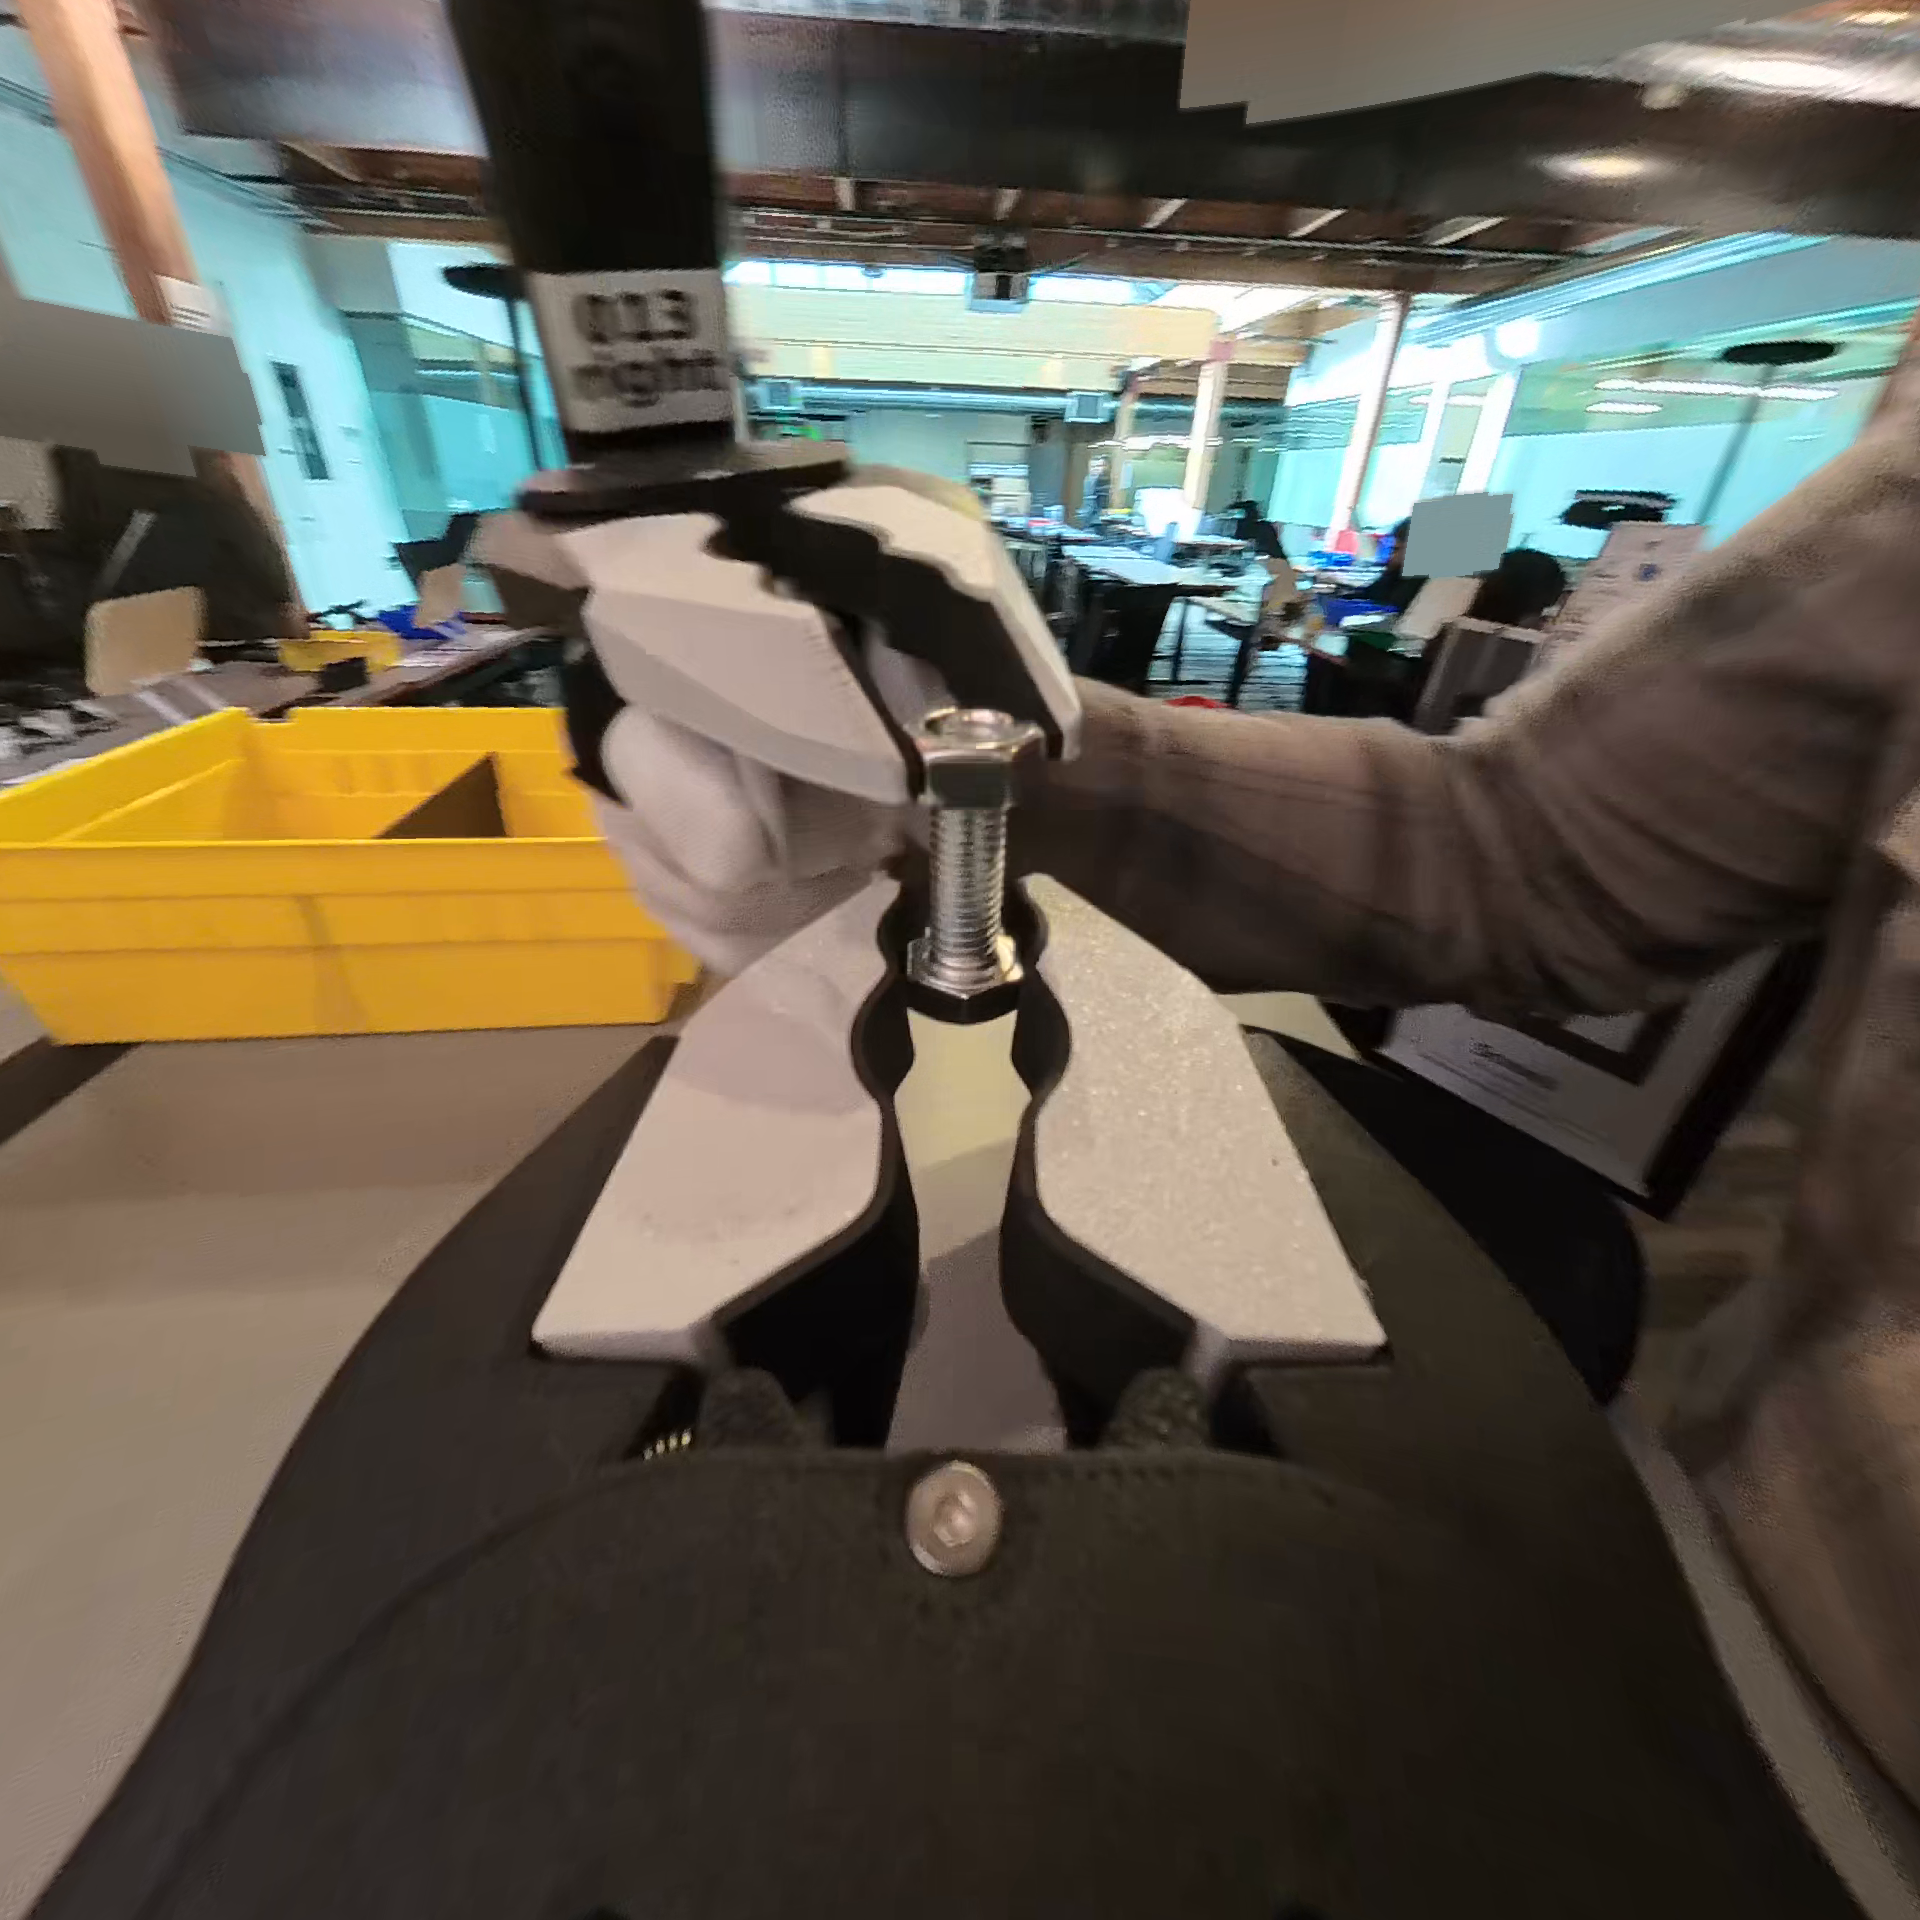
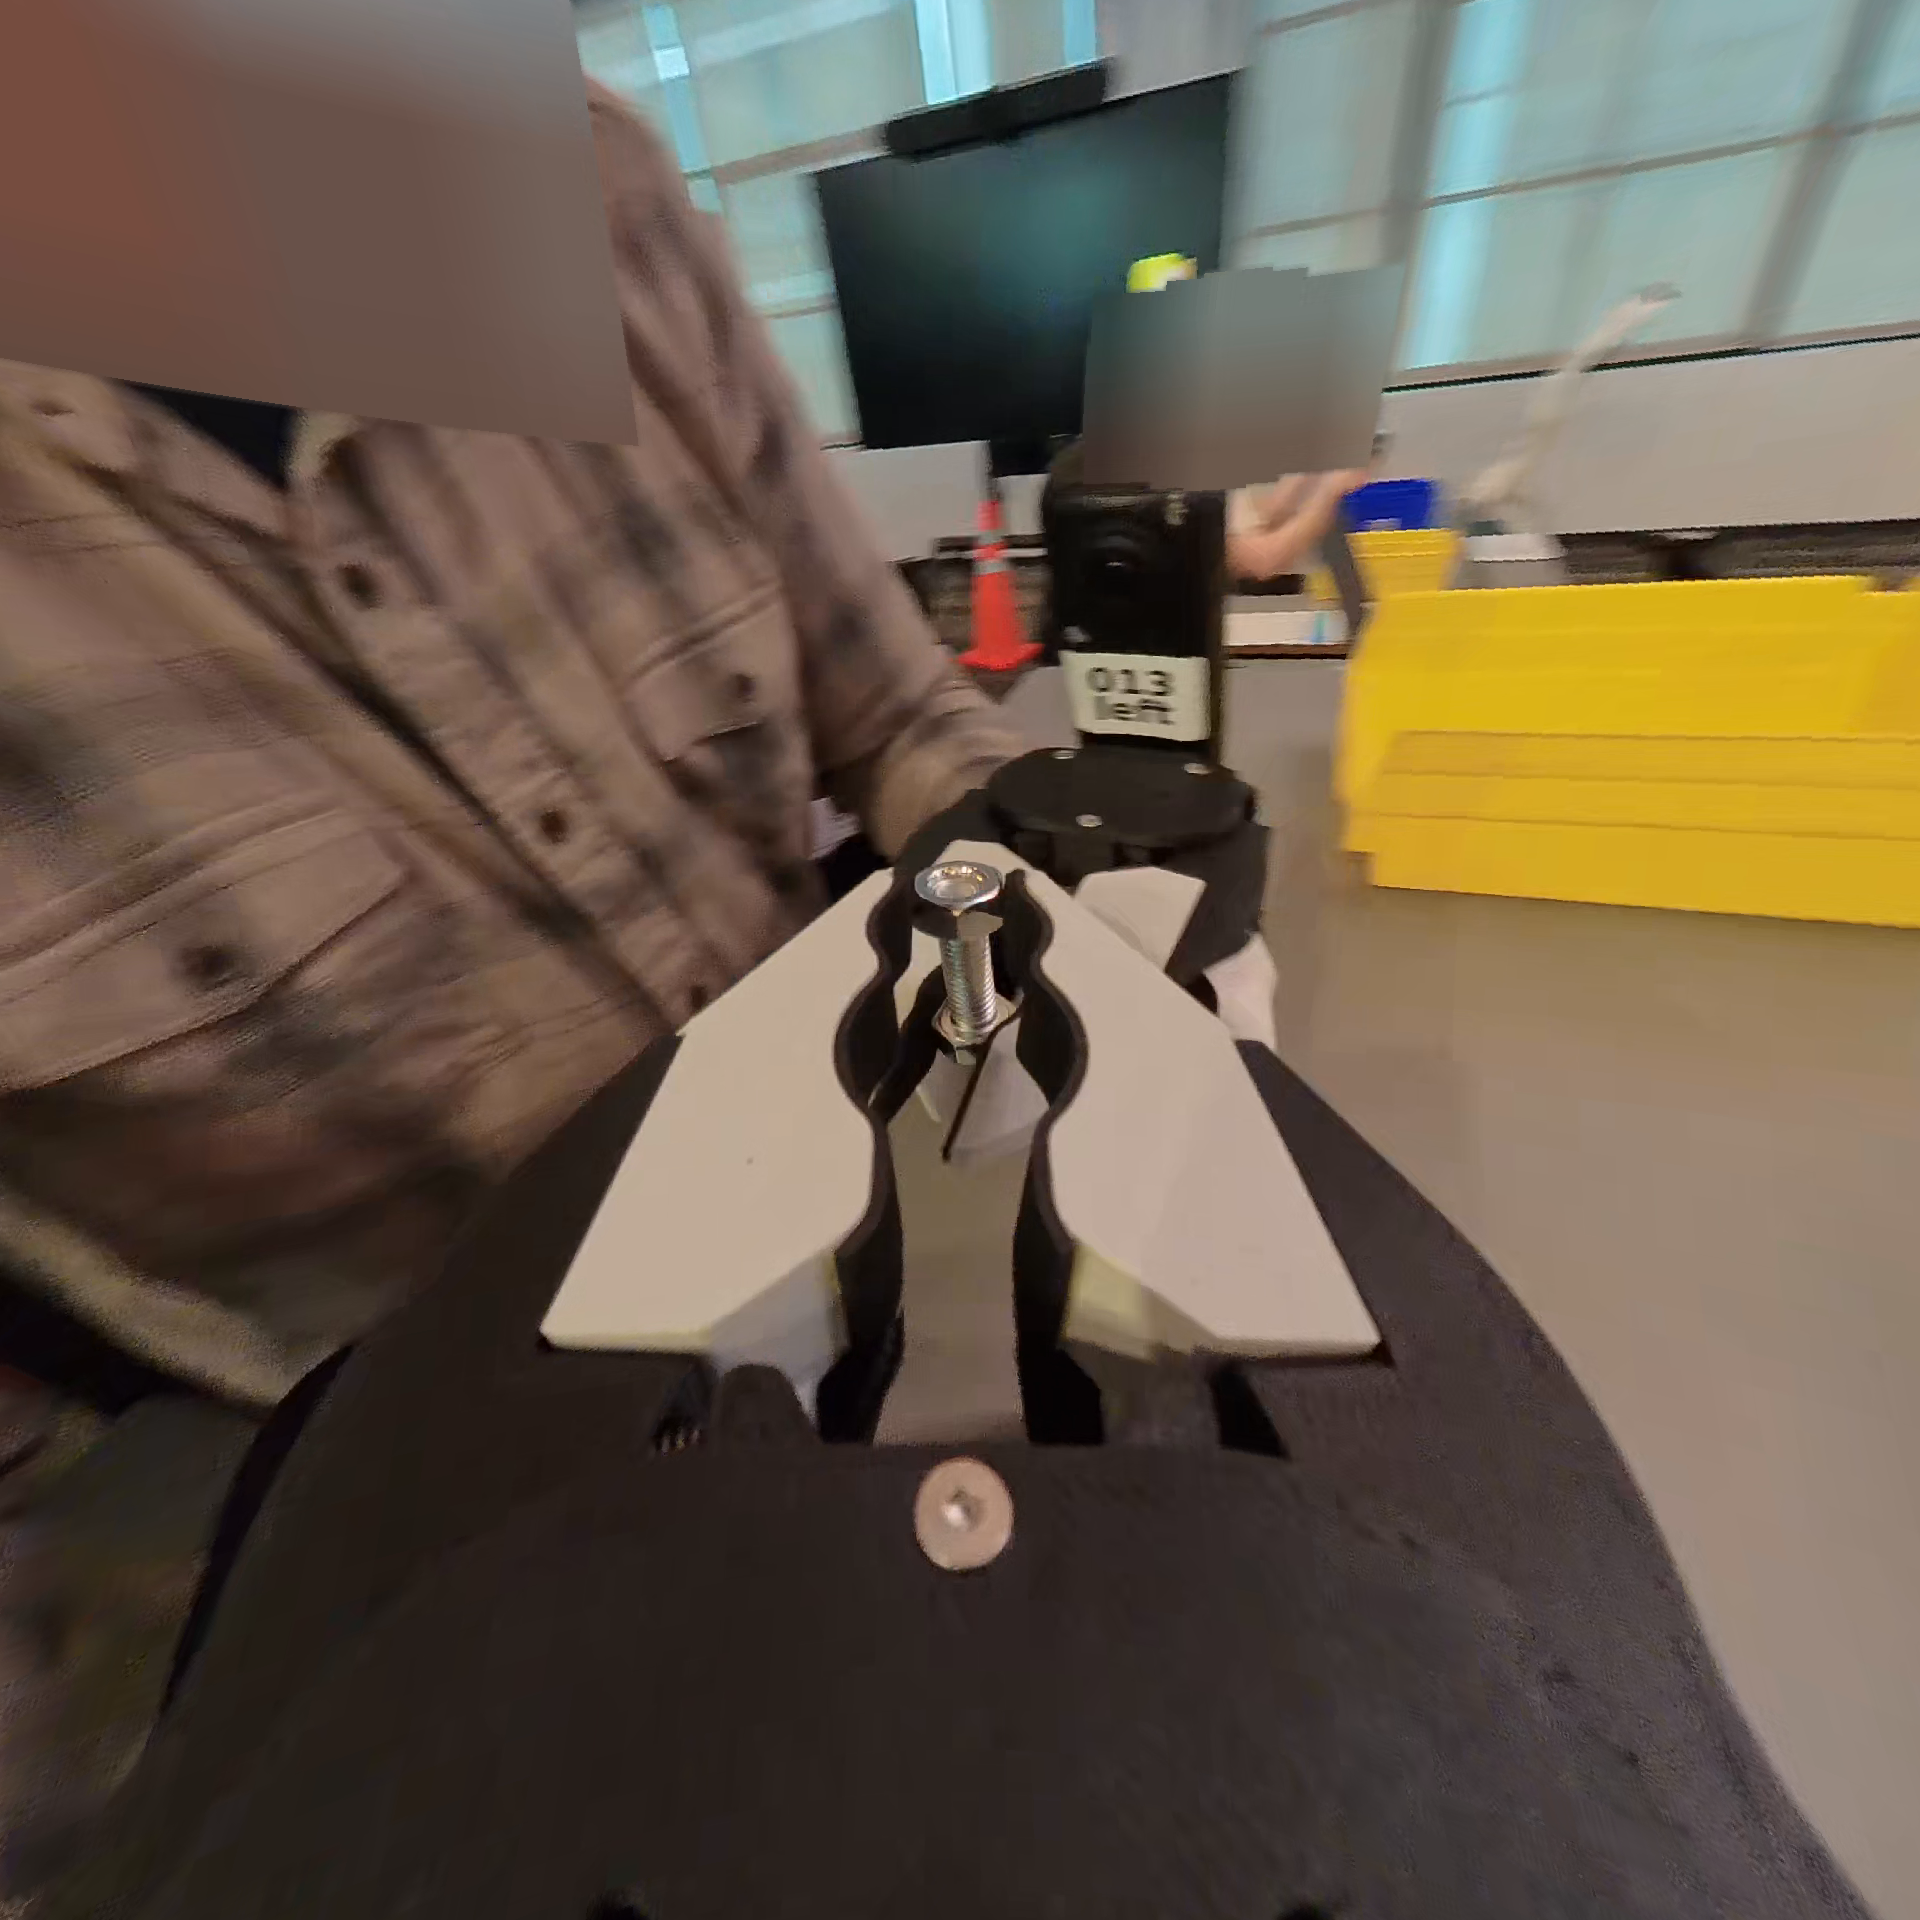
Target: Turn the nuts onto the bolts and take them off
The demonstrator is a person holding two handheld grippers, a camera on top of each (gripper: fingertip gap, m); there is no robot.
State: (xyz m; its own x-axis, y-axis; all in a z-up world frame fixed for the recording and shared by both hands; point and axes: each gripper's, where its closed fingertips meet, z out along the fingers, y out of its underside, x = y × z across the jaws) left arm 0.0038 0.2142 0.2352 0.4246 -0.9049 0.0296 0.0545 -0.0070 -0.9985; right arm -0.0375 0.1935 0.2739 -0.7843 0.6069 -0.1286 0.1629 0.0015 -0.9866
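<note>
The left tool [image 1: 961, 966] is closed narrow on the nut [image 1: 961, 985], its jaws pinching the hex from both sides. The bolt [image 1: 966, 862] stands upright out of the nut toward 12 o'clock. At its top the right tool [image 2: 956, 914] grips the head, coming in from 11 o'clock in the left wrist view, with a gloved hand [image 1: 727, 831] behind it. Both parts are held in the air above the grey surface [image 1: 260, 1195]. A yellow bin [image 1: 312, 904] sits at 9 o'clock.

The nut sits at the far end of the thread, with bare thread between it and the head. This looks like the turning step, either just started or nearly off; which one cannot be told. The next move likely calls for one tool to hold still while the other twists about the bolt's axis and keeps it in line.
</note>
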